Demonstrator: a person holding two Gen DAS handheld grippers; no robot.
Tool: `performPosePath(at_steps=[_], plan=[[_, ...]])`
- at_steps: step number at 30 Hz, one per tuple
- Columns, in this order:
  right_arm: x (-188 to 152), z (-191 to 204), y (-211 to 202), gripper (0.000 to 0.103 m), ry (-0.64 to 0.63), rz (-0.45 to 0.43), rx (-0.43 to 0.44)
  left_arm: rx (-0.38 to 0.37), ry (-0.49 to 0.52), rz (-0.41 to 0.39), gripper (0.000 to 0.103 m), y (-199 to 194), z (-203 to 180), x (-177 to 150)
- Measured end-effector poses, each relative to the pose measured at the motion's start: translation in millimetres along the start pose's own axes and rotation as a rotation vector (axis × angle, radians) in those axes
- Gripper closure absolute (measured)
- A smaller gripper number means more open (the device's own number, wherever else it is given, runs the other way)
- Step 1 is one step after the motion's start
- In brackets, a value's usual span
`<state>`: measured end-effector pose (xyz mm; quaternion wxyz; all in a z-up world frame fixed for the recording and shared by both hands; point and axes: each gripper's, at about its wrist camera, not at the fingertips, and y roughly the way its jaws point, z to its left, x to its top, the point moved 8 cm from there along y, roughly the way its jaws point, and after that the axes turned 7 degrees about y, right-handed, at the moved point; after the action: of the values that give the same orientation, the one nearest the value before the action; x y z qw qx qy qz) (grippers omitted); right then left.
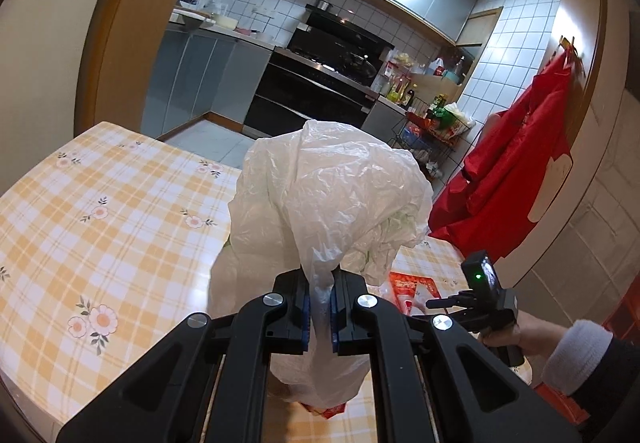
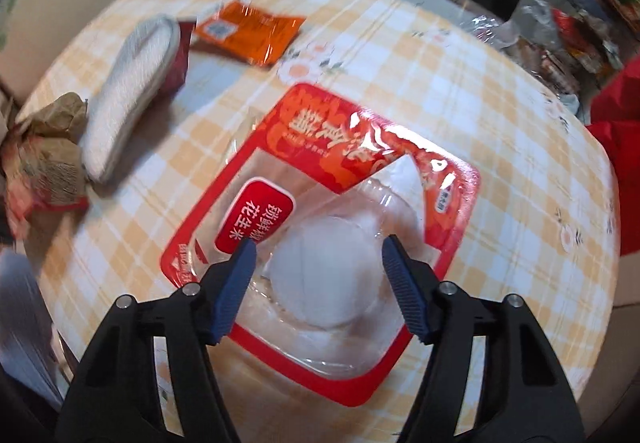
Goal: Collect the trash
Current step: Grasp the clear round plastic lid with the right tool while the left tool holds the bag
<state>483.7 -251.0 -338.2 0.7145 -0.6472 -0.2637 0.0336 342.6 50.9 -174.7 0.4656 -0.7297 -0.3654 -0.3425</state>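
- checked tablecloth, yellow and white
- black stove beyond the tablecloth
- red apron hanging right of the stove
- wire rack between stove and apron

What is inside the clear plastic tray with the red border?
The tray holds a round white piece, seen through the clear plastic. Glare hides whether anything else is in it.

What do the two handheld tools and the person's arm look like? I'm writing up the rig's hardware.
Both are matte black plastic. The left tool and right tool have angular arms with silver pivot screws and blue ribbed pads on the fingers. The left view shows a small black box with a green light on the right one. The right hand is bare, with a white cuff under a dark sleeve.
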Motion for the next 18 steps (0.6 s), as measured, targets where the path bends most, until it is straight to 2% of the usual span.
performPosePath(at_steps=[4, 10, 13, 18], plan=[[-1.9, -1.2, 12.9, 0.037, -0.044, 0.076, -0.059, 0.004, -0.009, 0.003, 0.096, -3.8, 7.7, -6.3], [1.1, -5.7, 20.0, 0.034, 0.022, 0.107, -0.019, 0.005, -0.015, 0.011, 0.096, -5.9, 10.0, -15.9], [1.3, -4.0, 20.8, 0.054, 0.033, 0.135, 0.009, 0.006, -0.013, 0.004, 0.096, -8.8, 9.5, -15.0], [3.4, 6.8, 4.8, 0.056, -0.003, 0.103, 0.004, 0.019, 0.016, -0.012, 0.096, -14.1, 5.4, -11.6]])
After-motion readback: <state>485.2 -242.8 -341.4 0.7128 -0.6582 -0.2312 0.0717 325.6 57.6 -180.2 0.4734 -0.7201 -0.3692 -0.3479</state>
